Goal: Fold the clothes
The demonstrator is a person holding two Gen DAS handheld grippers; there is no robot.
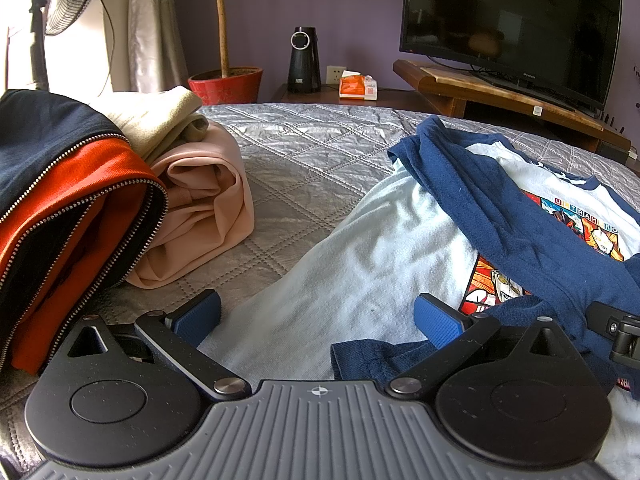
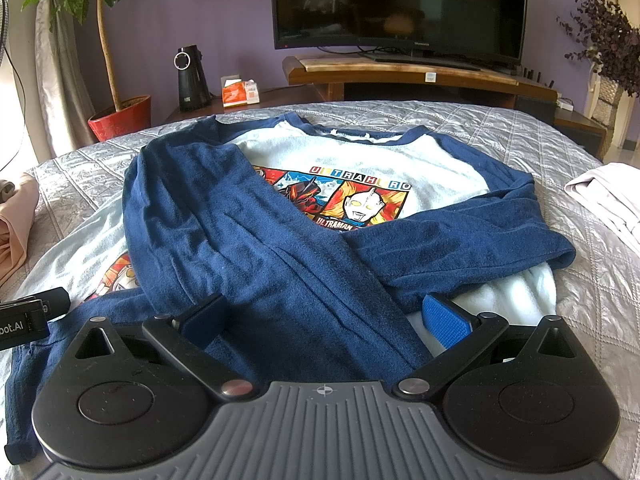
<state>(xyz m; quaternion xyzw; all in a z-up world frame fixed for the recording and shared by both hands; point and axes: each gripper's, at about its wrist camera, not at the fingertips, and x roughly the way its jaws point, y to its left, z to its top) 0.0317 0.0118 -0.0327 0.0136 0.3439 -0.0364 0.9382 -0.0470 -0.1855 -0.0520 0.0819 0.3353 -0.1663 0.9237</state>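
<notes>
A long-sleeved raglan sweatshirt (image 2: 360,152), pale body with navy sleeves and a cartoon hero print (image 2: 360,204), lay face up on the quilted grey bedspread (image 2: 540,136), collar toward the television (image 2: 400,4). Both navy sleeves had been laid across the chest: the left sleeve (image 2: 224,232) ran diagonally down toward the hem, and the right sleeve (image 2: 480,236) crossed in from the other side, the two overlapping near the bottom edge.

The left gripper (image 1: 316,320) stood over the sweatshirt's lower left edge, its blue-padded fingers (image 1: 198,316) wide apart and holding nothing. The right gripper (image 2: 324,320) was likewise spread wide and empty above the crossed sleeves, one pad over navy fabric, the other over the pale hem area.

The fabric looked like soft, light fleece or terry, limp enough to sag and crease wherever it was lifted, and fuzzy enough not to slip between the pads. It appeared that a pinch at each lower corner of the hem, catching the sleeve ends together with the body, would serve best for carrying the bottom up toward the collar; a grip on a sleeve alone would likely drag it off the chest.

To the left waited a pile of other garments: a navy and orange zip jacket (image 1: 68,208), a pink garment (image 1: 200,208) and a cream one (image 1: 156,116). A pale folded cloth (image 2: 608,196) lay at the right.
</notes>
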